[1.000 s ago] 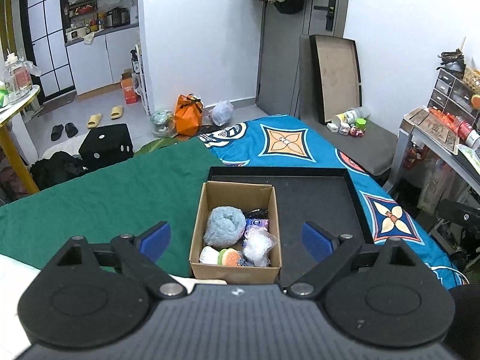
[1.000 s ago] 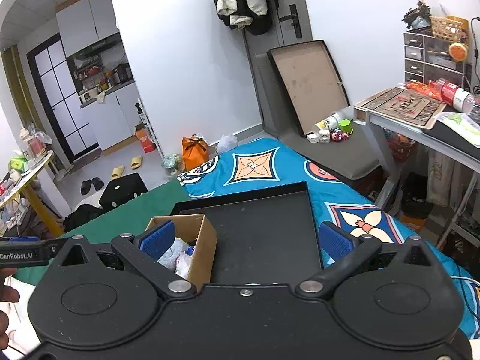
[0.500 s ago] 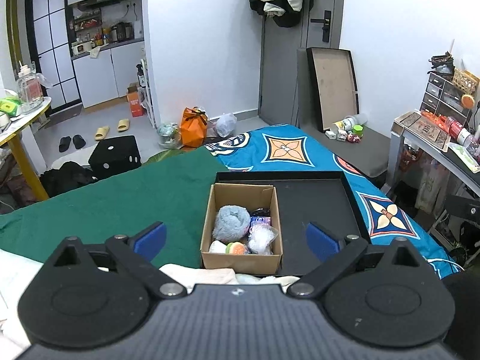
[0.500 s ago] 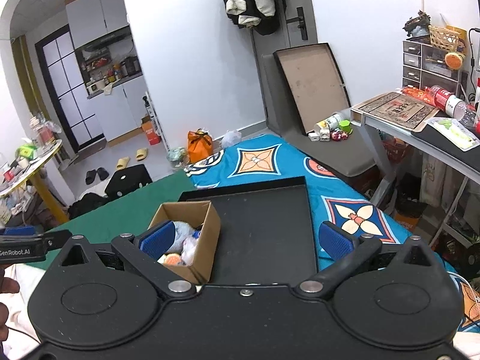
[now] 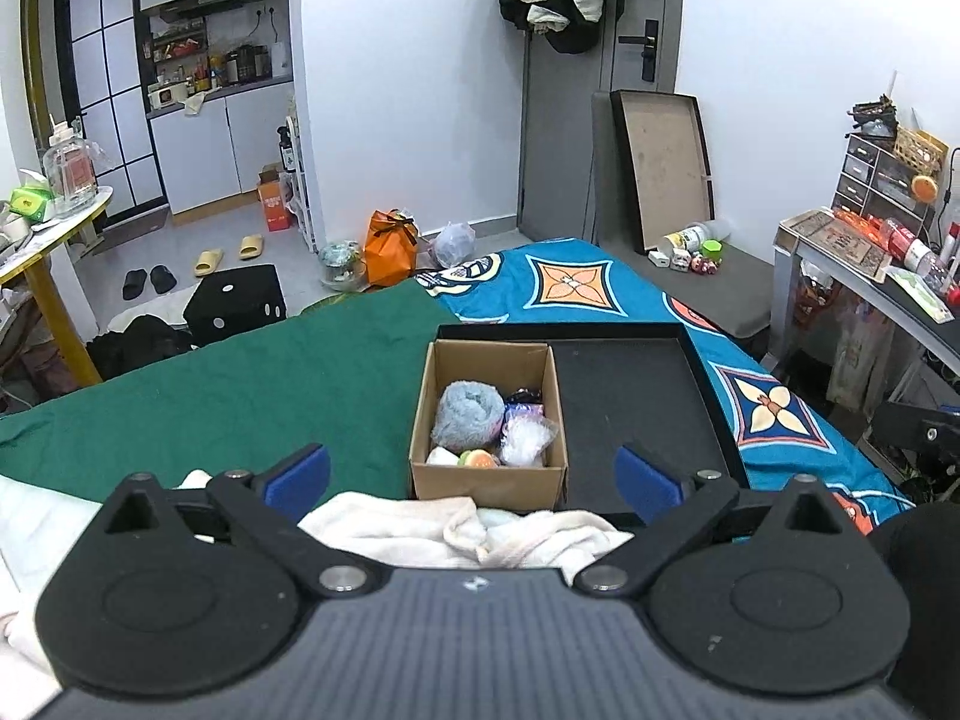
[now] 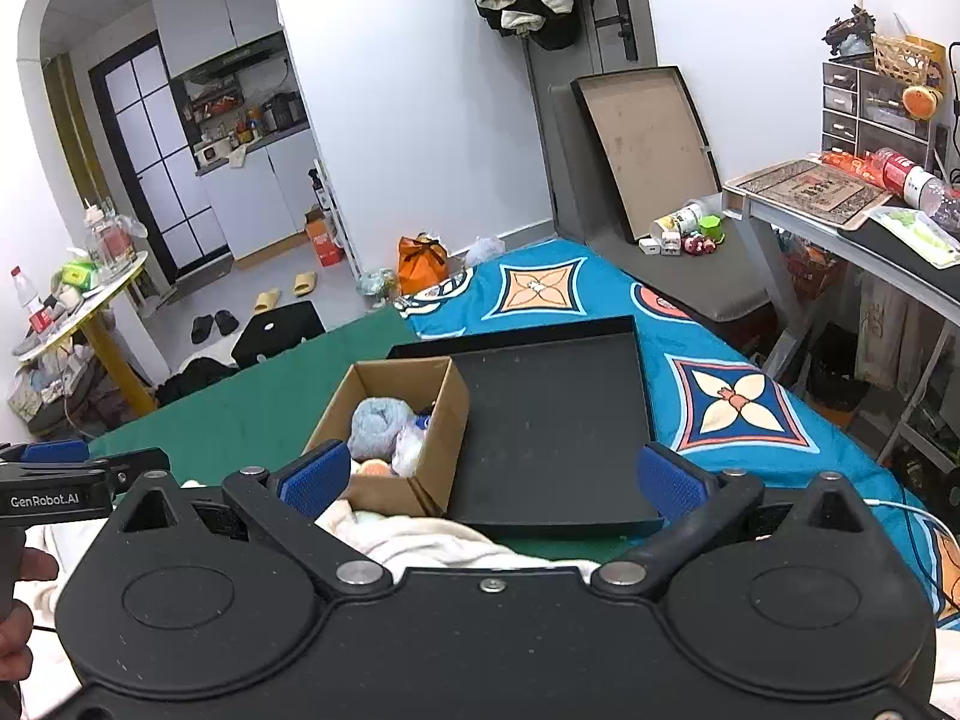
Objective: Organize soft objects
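While both grippers are hanging over the near edge of the bed, the soft things are sitting together in one box.

Left gripper (image 5: 471, 471): its blue pads are standing wide apart and are holding nothing; it is pointing forward and slightly down, hovering just above the cream towel (image 5: 420, 531) and in line with the cardboard box (image 5: 487, 483).

Right gripper (image 6: 495, 474): it too is gaping wide and carrying nothing, levelled beside its partner and looking across the box's right wall onto the black tray (image 6: 552, 420).

Person: a hand (image 6: 24, 600) is gripping the left tool's handle at the left edge of the right wrist view.

Soft things: a grey fluffy ball (image 5: 469, 416), a clear crinkled packet (image 5: 527, 438), a purple packet and an orange-green piece (image 5: 478, 457) are lying inside the box, which is standing in the tray's left part.

Tray: its right part is lying bare on the bed's blue patterned cover (image 5: 576, 285), next to the green cloth (image 5: 228, 384).

Step in hand: judging by these views, this is fitting either items waiting to be laid out on the tray or items already gathered into the box; the pictures are not settling which.

Next move: any pick is calling for a gentle closing on yielding, easily crushed material.
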Action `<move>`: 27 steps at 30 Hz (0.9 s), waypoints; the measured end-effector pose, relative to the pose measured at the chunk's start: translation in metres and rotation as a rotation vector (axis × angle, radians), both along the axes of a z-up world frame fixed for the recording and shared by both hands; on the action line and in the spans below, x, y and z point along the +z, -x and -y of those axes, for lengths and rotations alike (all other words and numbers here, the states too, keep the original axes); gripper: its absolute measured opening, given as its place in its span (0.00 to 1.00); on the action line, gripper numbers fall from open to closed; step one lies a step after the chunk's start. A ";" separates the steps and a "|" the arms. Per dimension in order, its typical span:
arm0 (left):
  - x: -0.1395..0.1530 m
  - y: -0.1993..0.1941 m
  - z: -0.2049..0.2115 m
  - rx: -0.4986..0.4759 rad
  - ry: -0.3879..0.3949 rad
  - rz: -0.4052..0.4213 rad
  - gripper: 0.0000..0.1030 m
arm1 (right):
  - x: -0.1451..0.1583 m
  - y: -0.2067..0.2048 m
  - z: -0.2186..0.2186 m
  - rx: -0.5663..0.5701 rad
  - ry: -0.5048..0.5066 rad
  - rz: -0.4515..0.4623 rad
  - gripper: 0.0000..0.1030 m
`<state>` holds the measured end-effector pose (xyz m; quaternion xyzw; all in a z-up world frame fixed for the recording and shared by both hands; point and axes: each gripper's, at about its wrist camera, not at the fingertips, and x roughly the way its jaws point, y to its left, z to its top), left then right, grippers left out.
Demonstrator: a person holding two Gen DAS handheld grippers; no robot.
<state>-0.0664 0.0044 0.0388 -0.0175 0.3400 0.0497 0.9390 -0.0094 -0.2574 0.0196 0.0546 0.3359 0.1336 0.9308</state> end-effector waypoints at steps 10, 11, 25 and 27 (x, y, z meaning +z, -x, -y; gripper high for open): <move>-0.001 0.016 0.003 -0.004 0.011 0.011 0.99 | 0.002 0.016 0.005 -0.022 0.000 0.006 1.00; -0.001 0.017 0.003 -0.006 0.011 0.012 0.99 | 0.002 0.017 0.004 -0.023 0.001 0.006 1.00; -0.005 0.024 0.004 -0.004 0.024 0.016 0.99 | 0.003 0.025 0.003 -0.011 0.018 0.011 1.00; -0.005 0.024 0.004 -0.004 0.024 0.017 0.99 | 0.003 0.026 0.003 -0.008 0.016 0.013 1.00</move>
